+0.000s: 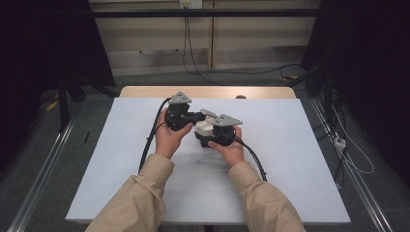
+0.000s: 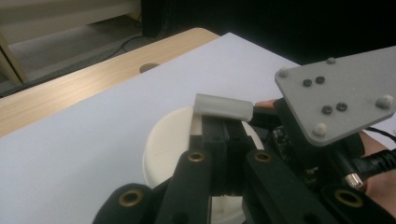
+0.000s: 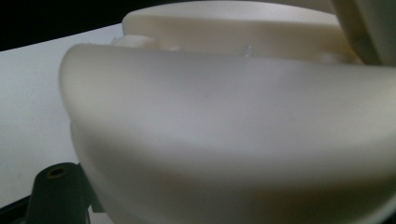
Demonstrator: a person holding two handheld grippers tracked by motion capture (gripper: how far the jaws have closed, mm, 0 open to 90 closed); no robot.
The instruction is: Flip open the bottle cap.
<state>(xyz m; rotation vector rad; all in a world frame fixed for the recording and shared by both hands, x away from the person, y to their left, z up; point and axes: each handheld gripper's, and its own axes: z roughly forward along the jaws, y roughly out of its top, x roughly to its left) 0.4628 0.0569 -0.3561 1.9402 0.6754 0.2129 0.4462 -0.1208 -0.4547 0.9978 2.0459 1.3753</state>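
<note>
White sheet (image 1: 145, 159) over a wooden table (image 1: 145, 91), dark room around. Left gripper (image 2: 224, 128) pressed together, pinching a small grey tube (image 2: 223, 106) above a round cream part (image 2: 168, 144). Right gripper (image 1: 212, 137) closed on the cream part, held mid-table, just beside the left gripper.

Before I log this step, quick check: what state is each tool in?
Left tool: shut, jaws together, tips at a small grey piece above the white round part.
Right tool: shut on the white round part.
</note>
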